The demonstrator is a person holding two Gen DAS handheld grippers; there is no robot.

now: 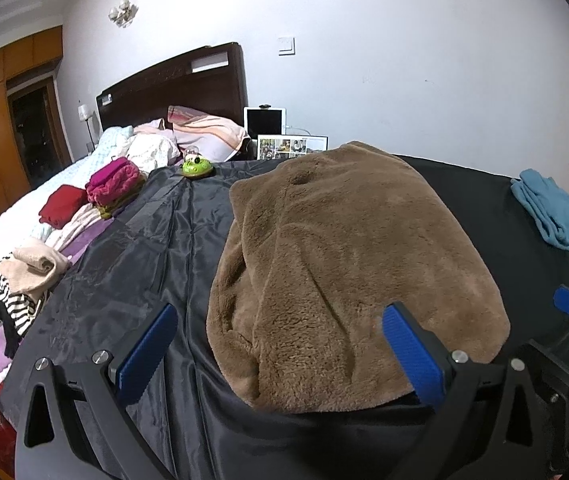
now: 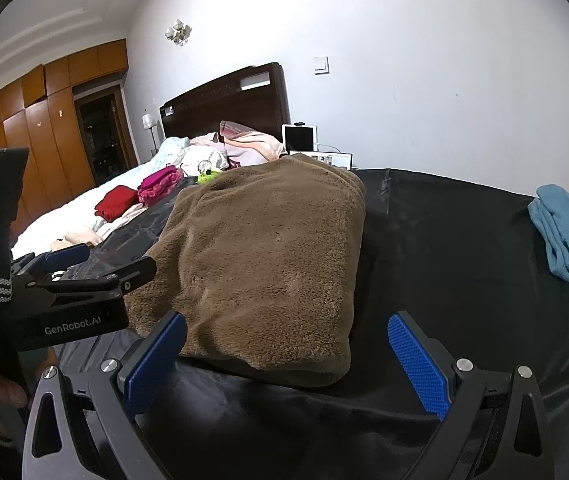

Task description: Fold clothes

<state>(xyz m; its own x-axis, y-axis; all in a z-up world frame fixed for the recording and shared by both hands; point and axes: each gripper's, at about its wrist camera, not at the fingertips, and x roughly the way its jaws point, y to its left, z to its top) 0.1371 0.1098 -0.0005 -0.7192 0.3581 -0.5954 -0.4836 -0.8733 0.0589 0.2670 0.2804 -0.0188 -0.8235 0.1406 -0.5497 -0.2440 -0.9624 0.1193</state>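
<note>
Risk of unfolding: brown fleece garment (image 1: 348,264) folded on black sheet (image 1: 136,264), both grippers' fingers (image 1: 146,354) (image 2: 418,364) apart, empty; one-layer pinch at near edge could drag bundle open.

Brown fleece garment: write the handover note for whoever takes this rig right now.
Left gripper: open, empty, at the near edge of the brown fleece garment, one of its fingers over the fleece.
Right gripper: open, empty, facing the garment's near right corner.
The garment lies as a folded bundle on the black sheet. A folded blue cloth sits far right.
On the bed to the left: red and magenta folded pieces, plus a loose cream and striped heap.
Left to do: finish or move the brown bundle, then probably fold the loose heap.
</note>
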